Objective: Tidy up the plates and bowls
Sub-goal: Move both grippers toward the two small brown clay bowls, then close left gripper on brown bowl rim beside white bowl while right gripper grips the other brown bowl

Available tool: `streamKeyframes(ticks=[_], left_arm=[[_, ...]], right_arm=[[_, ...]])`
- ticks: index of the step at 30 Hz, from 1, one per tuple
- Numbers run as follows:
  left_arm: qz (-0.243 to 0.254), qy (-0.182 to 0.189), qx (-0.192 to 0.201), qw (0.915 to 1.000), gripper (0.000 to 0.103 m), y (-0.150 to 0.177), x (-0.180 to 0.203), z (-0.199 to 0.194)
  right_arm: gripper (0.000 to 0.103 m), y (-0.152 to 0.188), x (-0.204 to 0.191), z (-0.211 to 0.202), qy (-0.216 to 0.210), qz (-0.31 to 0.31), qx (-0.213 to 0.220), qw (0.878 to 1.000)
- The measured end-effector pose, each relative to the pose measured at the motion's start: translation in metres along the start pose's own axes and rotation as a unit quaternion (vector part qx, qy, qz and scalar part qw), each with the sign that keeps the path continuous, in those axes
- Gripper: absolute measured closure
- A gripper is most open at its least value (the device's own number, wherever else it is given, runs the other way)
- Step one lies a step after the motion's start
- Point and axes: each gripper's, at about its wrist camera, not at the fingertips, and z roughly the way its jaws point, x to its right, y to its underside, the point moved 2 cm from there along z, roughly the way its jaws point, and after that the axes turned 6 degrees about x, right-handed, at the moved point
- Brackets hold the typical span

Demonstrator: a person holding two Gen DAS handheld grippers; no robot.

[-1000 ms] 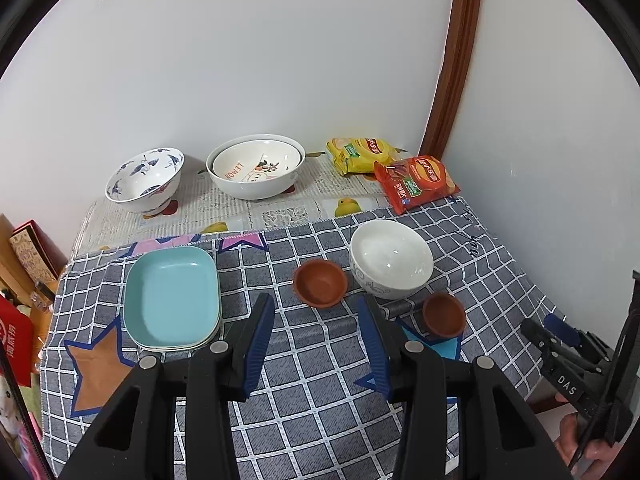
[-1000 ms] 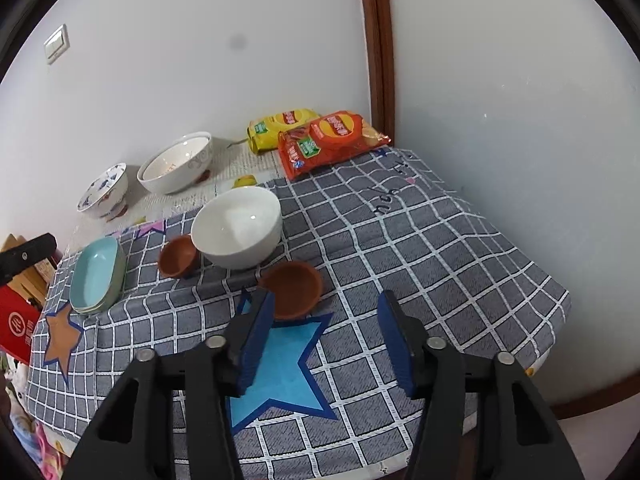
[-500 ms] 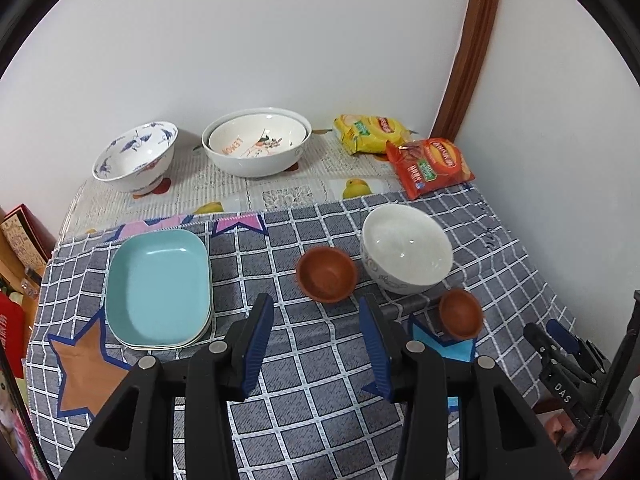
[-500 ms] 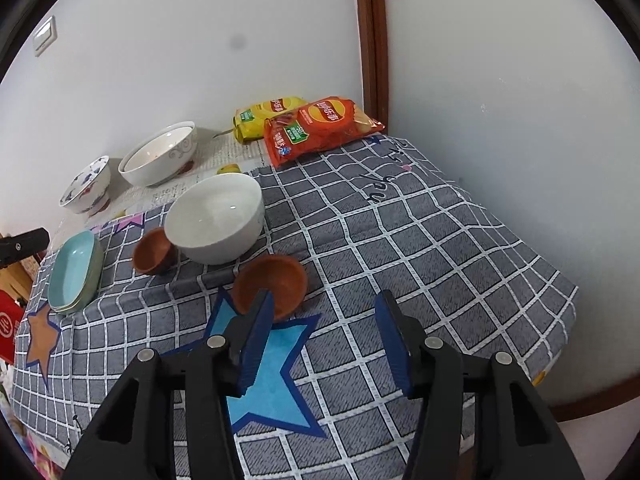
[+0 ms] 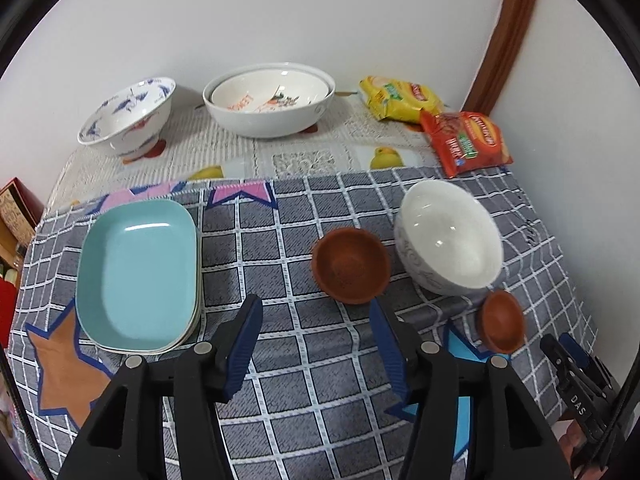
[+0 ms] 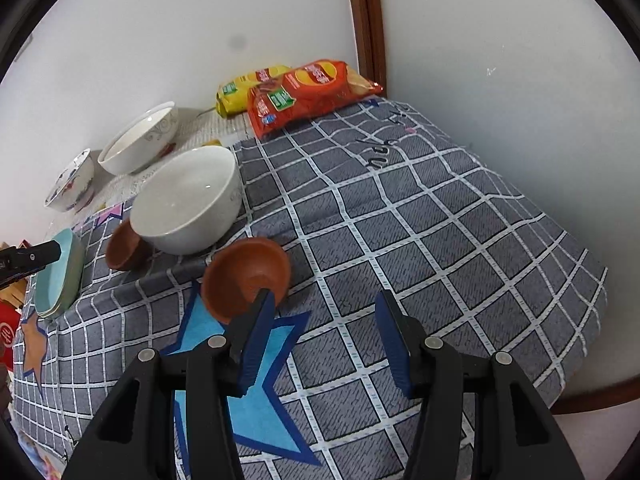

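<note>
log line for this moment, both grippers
left gripper: opening, empty, near brown bowl | right gripper: open, empty, by second brown bowl

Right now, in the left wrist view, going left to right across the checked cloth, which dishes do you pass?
Stack of turquoise plates → larger brown bowl → white bowl → small brown bowl, which sits nearer the camera, partly below the white bowl's right side.

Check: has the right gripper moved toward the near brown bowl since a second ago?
Yes. The right gripper has closed in on the brown bowl, against the blue star.
</note>
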Motion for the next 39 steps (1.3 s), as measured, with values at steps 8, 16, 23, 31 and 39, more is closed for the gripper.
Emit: streamKeyframes(ticks=[8, 16, 23, 31, 39], left_arm=[[-0.014, -0.003, -0.024, 0.9996, 0.047, -0.005, -0.008, 0.034], [-0.021, -0.006, -0.031, 0.9993, 0.047, -0.011, -0.015, 0.058], [-0.029, 0.001, -0.032, 0.9991, 0.048, -0.017, -0.023, 0.071], [-0.024, 0.014, -0.038, 0.9989, 0.049, -0.016, -0.020, 0.082], [-0.007, 0.016, -0.045, 0.9988, 0.052, -0.011, -0.010, 0.088]], right_arm=[[0.051, 0.000, 0.006, 0.023, 0.008, 0.005, -0.019, 1.000], [0.051, -0.004, 0.009, 0.034, 0.006, 0.019, -0.021, 1.000], [0.055, -0.009, 0.002, 0.050, 0.014, 0.009, -0.031, 0.999], [0.057, -0.017, 0.002, 0.042, -0.013, 0.021, -0.016, 1.000], [0.058, -0.007, -0.026, 0.055, 0.006, -0.030, -0.035, 0.999]])
